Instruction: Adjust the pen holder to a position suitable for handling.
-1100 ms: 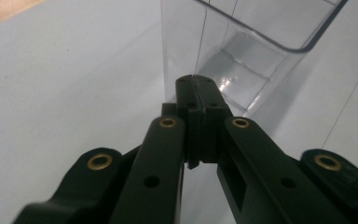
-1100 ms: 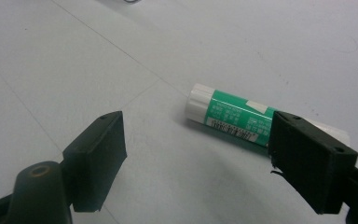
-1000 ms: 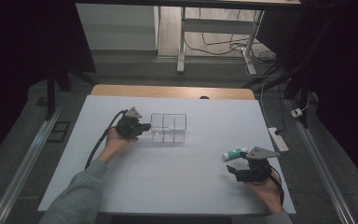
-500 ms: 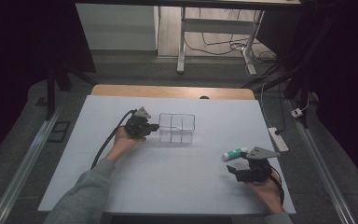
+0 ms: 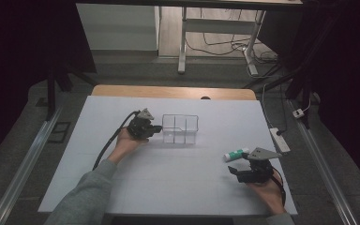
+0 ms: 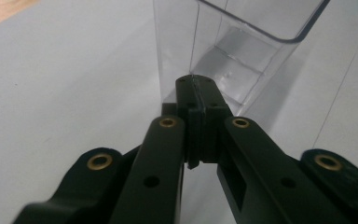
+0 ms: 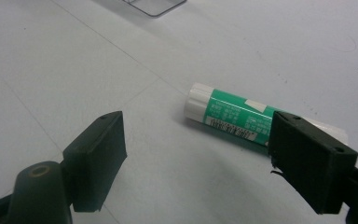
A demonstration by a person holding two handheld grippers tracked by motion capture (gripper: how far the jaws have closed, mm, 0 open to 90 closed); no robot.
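A clear plastic box (image 5: pixel 180 129) with dividers stands on the white table top, left of middle. My left gripper (image 5: pixel 157 129) lies level at the box's left end and is shut, its tips against the clear wall (image 6: pixel 242 60). In the left gripper view the jaws (image 6: pixel 196 86) meet with nothing seen between them. A green glue stick (image 5: pixel 236 153) with a white cap lies at the right. My right gripper (image 5: pixel 236 169) sits just in front of it, open. In the right gripper view the glue stick (image 7: pixel 233 119) rests on the table just beyond the spread fingertips (image 7: pixel 196 135).
A white power strip (image 5: pixel 280 139) lies along the table's right edge. The left gripper's black cable (image 5: pixel 105 147) trails back along the forearm. A wooden strip (image 5: pixel 168 91) borders the far edge. A desk frame and cables stand beyond the table.
My left gripper and the clear box have both shifted a little to the right. The right gripper and the glue stick have not moved.
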